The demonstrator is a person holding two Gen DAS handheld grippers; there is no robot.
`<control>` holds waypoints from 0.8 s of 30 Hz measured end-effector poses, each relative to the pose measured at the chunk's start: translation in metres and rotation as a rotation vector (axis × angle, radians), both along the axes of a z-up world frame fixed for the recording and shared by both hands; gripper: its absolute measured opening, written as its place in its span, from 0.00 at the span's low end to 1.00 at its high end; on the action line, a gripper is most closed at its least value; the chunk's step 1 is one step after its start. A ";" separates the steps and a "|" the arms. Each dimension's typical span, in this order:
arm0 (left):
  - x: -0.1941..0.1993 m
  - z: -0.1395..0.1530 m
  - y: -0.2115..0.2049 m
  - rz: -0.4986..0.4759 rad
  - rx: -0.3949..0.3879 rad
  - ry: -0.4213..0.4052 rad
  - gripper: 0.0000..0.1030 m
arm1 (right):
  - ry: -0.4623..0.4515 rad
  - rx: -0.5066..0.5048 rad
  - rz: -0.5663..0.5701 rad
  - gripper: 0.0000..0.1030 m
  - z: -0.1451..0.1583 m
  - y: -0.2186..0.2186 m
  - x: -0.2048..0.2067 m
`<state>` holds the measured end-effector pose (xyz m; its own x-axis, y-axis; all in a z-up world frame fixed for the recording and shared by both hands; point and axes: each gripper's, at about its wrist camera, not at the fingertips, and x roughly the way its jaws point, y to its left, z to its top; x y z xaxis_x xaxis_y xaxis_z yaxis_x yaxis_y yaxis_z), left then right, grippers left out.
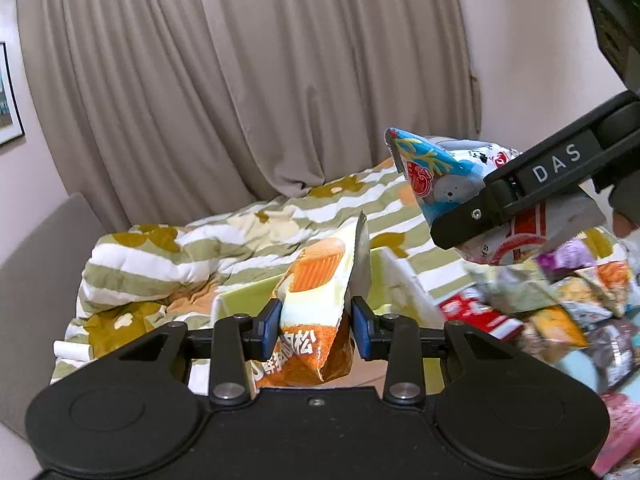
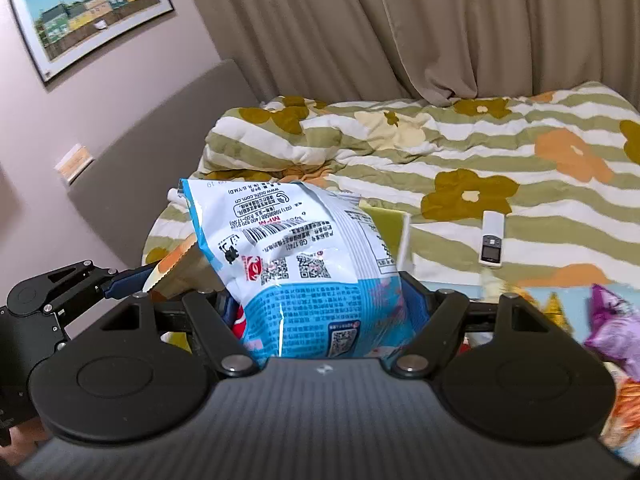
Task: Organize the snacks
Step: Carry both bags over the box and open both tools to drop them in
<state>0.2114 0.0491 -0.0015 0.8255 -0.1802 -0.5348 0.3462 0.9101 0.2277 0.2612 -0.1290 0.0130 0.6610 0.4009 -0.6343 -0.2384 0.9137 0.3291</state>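
Note:
My left gripper (image 1: 316,326) is shut on an orange and white cake snack packet (image 1: 316,280) and holds it upright above the bed. My right gripper (image 2: 320,312) is shut on a blue and white chip bag (image 2: 304,256), held in the air. In the left wrist view the same bag (image 1: 432,172) hangs at upper right, clamped by the right gripper. A pile of mixed snack packets (image 1: 560,304) lies at the right. The left gripper and its packet tip (image 2: 172,264) show at the left of the right wrist view.
A green and white box (image 1: 240,296) stands on the striped floral quilt (image 2: 440,152) just beyond both packets. A white remote (image 2: 491,243) lies on the quilt. Purple and orange packets (image 2: 612,328) lie at the right. Curtains and a grey headboard stand behind.

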 end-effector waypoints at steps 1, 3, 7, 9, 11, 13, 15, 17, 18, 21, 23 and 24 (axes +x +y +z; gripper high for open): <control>0.011 -0.003 0.008 -0.002 -0.004 0.011 0.39 | 0.009 0.004 -0.013 0.87 -0.004 0.009 0.008; 0.031 -0.012 0.018 -0.009 -0.007 0.033 0.39 | 0.022 -0.002 -0.044 0.87 -0.013 0.024 0.021; 0.064 -0.029 0.028 -0.025 0.008 0.057 0.39 | 0.060 -0.008 -0.110 0.87 -0.031 0.043 0.045; 0.081 -0.039 0.028 -0.033 0.021 0.072 0.39 | 0.079 -0.013 -0.137 0.87 -0.040 0.046 0.055; 0.095 -0.049 0.029 -0.039 0.030 0.085 0.40 | 0.091 -0.029 -0.162 0.87 -0.047 0.049 0.063; 0.106 -0.059 0.027 -0.035 0.045 0.108 0.45 | 0.103 -0.042 -0.178 0.87 -0.053 0.049 0.068; 0.112 -0.068 0.026 -0.035 0.046 0.127 0.77 | 0.113 -0.045 -0.184 0.87 -0.057 0.050 0.073; 0.110 -0.071 0.028 -0.029 0.031 0.130 0.96 | 0.122 -0.045 -0.181 0.87 -0.060 0.049 0.076; 0.106 -0.071 0.031 -0.032 0.020 0.118 0.96 | 0.124 -0.044 -0.173 0.87 -0.062 0.048 0.078; 0.097 -0.071 0.031 -0.009 0.045 0.125 0.96 | 0.135 -0.035 -0.150 0.87 -0.065 0.047 0.084; 0.088 -0.068 0.034 0.020 0.040 0.137 0.96 | 0.137 -0.030 -0.130 0.87 -0.067 0.048 0.088; 0.085 -0.067 0.036 0.029 0.033 0.144 0.96 | 0.141 -0.028 -0.122 0.87 -0.067 0.048 0.089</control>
